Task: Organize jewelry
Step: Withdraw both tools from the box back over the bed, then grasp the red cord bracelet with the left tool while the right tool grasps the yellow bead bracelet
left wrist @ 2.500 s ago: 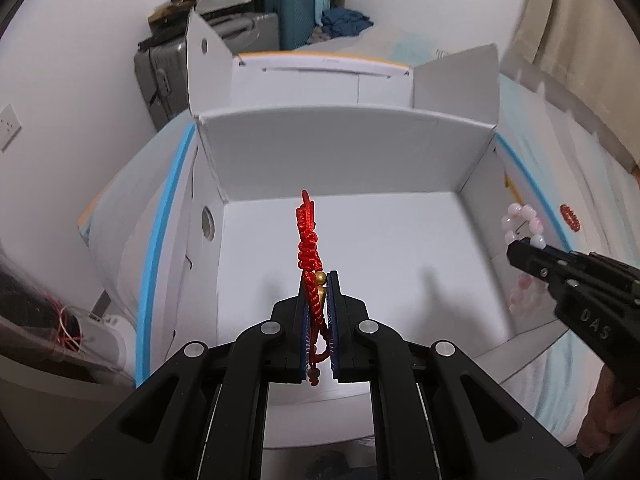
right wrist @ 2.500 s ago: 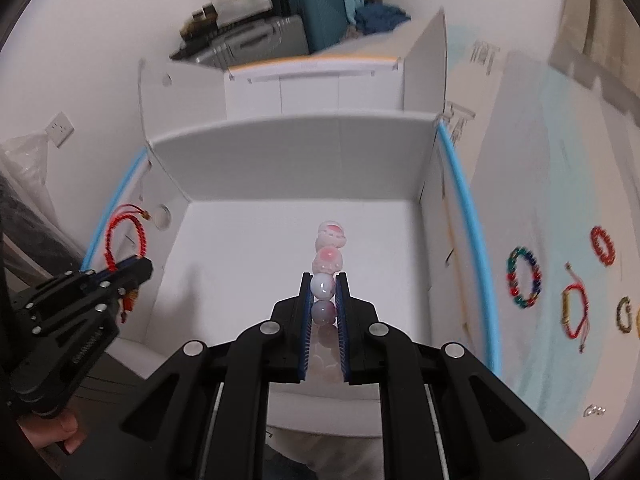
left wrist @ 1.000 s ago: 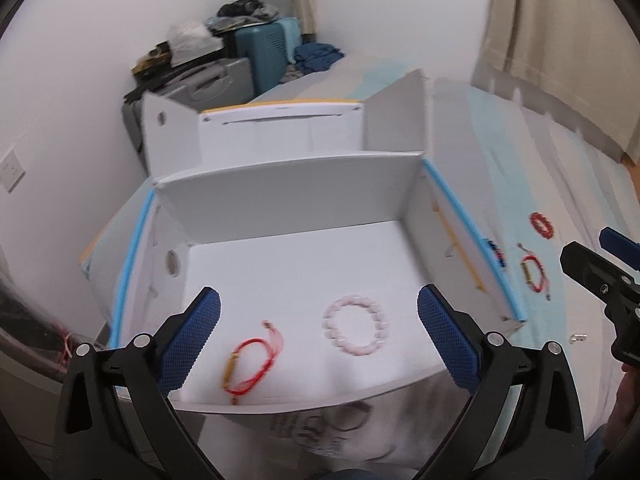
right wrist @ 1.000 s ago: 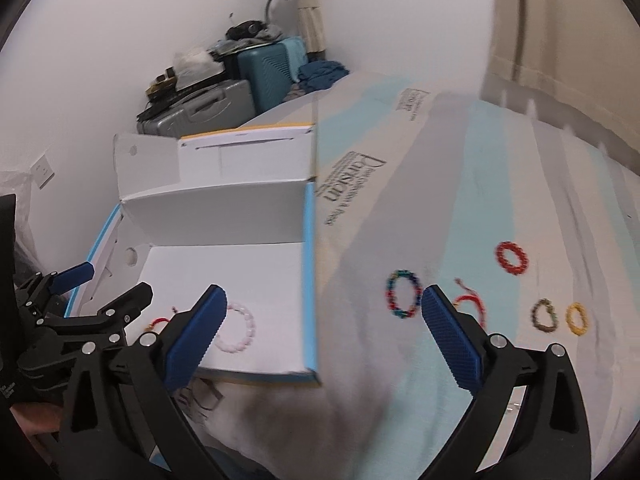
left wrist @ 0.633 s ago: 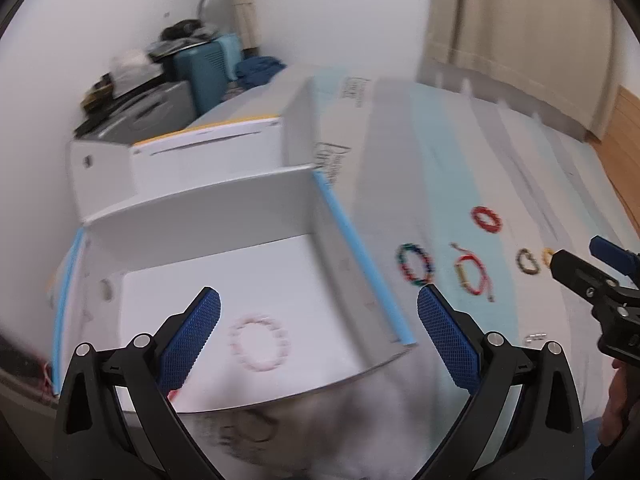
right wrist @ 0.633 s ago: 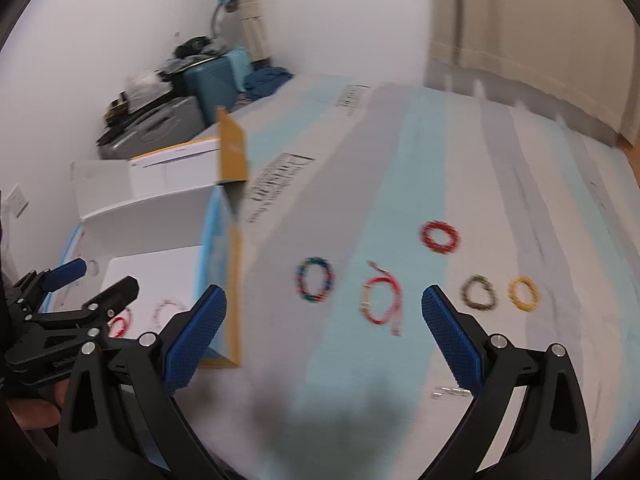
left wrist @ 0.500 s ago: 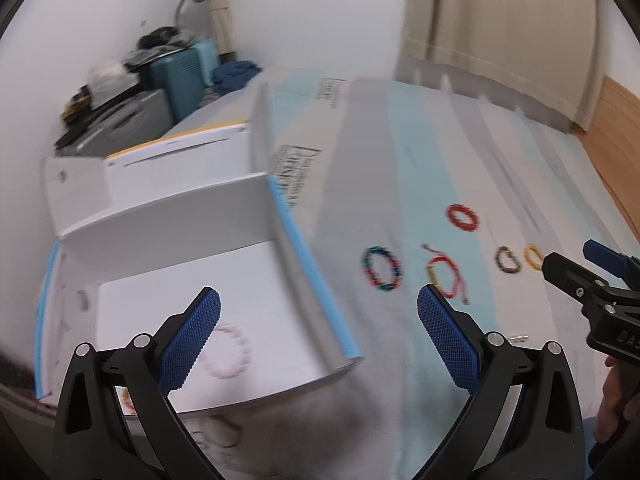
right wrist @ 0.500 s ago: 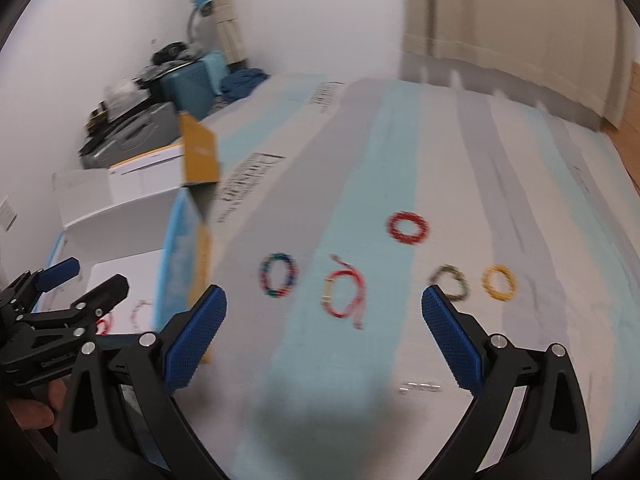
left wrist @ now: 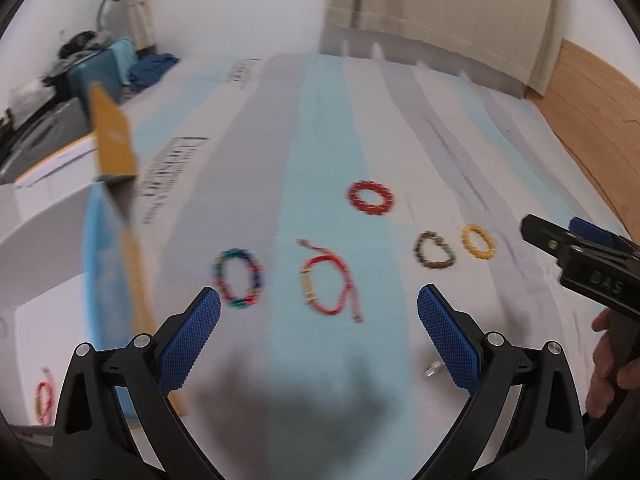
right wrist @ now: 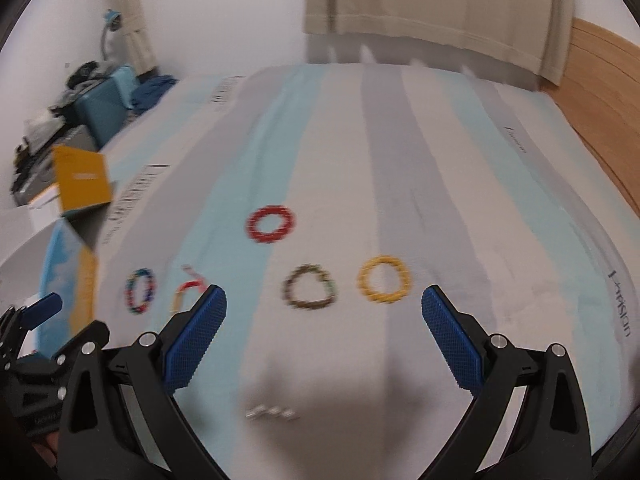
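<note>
Hovering over the striped blue-grey-white bed cover (right wrist: 400, 128), left hand-held gripper (left wrist: 319, 312) and right hand-held gripper (right wrist: 323, 312) both spread wide, holding nothing. Landmark: red cord bracelet with gold tube (left wrist: 326, 284). Left of it, multicoloured bead bracelet (left wrist: 239, 278); beyond it, red bead bracelet (left wrist: 370, 198); right of it, dark brown-green bead bracelet (left wrist: 434, 250), then yellow bead bracelet (left wrist: 478, 241). White cardboard box (left wrist: 44, 240) far left, a red bracelet inside.

Left gripper (left wrist: 319, 308) jaws spread wide, right gripper (right wrist: 323, 307) likewise, both empty
</note>
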Action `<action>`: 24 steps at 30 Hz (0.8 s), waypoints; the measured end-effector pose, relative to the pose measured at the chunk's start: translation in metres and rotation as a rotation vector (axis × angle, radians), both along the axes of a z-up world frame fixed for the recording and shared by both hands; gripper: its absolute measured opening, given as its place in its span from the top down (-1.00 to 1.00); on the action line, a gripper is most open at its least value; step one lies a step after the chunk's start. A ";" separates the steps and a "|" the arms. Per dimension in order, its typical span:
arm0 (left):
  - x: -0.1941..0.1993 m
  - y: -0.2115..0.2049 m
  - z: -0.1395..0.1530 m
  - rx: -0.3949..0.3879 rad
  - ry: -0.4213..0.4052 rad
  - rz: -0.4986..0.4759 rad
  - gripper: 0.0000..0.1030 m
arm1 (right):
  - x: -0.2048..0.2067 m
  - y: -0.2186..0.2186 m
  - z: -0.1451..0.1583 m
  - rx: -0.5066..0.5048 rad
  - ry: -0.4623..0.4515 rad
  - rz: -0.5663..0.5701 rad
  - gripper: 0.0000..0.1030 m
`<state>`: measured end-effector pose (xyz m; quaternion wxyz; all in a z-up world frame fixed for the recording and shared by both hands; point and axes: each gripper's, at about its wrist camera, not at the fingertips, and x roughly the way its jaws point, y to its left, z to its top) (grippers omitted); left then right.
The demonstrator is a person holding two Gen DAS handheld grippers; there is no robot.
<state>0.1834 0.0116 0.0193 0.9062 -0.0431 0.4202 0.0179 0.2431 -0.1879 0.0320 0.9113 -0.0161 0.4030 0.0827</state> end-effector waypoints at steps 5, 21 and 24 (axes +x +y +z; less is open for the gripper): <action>0.029 -0.022 -0.030 0.005 0.032 -0.027 -0.88 | 0.024 -0.019 -0.027 -0.023 0.013 -0.037 -0.83; 0.072 -0.046 -0.087 0.021 0.061 -0.131 -0.88 | 0.089 -0.050 -0.093 0.016 0.123 -0.068 -0.83; 0.077 -0.052 -0.097 0.039 0.078 -0.150 -0.88 | 0.099 -0.055 -0.103 0.053 0.166 -0.072 -0.68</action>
